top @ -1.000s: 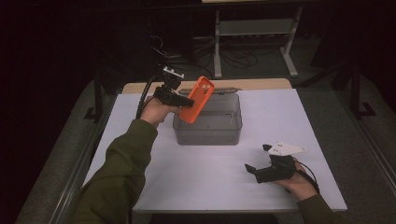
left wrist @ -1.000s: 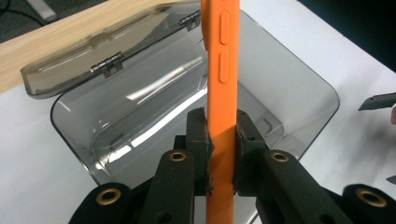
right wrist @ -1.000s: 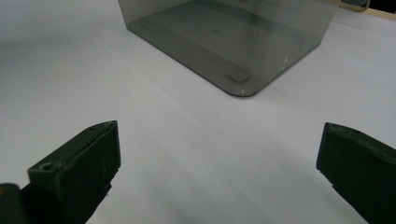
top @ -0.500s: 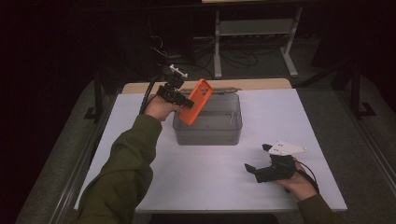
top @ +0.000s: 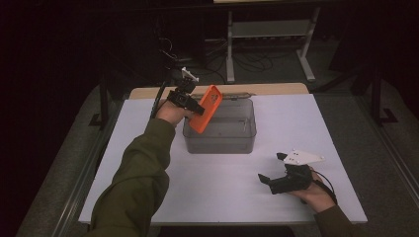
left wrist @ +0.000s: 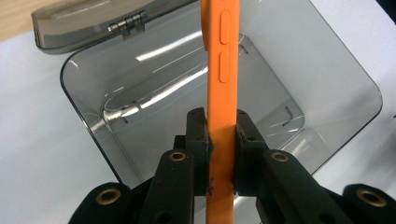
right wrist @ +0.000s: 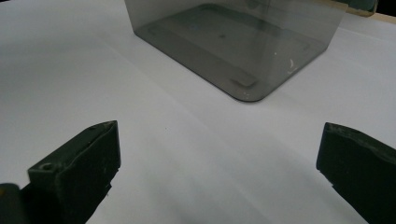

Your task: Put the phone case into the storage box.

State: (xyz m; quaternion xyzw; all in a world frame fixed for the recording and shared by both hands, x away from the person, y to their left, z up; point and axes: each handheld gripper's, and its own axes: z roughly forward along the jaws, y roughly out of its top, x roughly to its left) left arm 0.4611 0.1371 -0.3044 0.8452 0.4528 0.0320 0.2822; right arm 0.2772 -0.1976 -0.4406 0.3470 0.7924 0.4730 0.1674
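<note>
My left gripper (top: 190, 104) (left wrist: 219, 135) is shut on an orange phone case (top: 206, 108) (left wrist: 222, 84), pinching its thin edges. The case hangs tilted over the left rim of a smoky transparent box (top: 221, 128) (left wrist: 243, 93) whose lid (left wrist: 102, 21) lies hinged back behind it. The box looks empty inside. My right gripper (top: 272, 169) (right wrist: 217, 158) rests near the table's front right, open, with nothing between its jaws. It points toward the box (right wrist: 233, 42).
The white table top (top: 148, 163) spreads around the box, with a wooden strip (top: 267, 89) along its far edge. A metal rack and cables (top: 267, 44) stand on the dark floor beyond the table.
The left hand has shifted the orange case slightly rightward and lower, closer over the box opening. The right gripper has stayed still.
</note>
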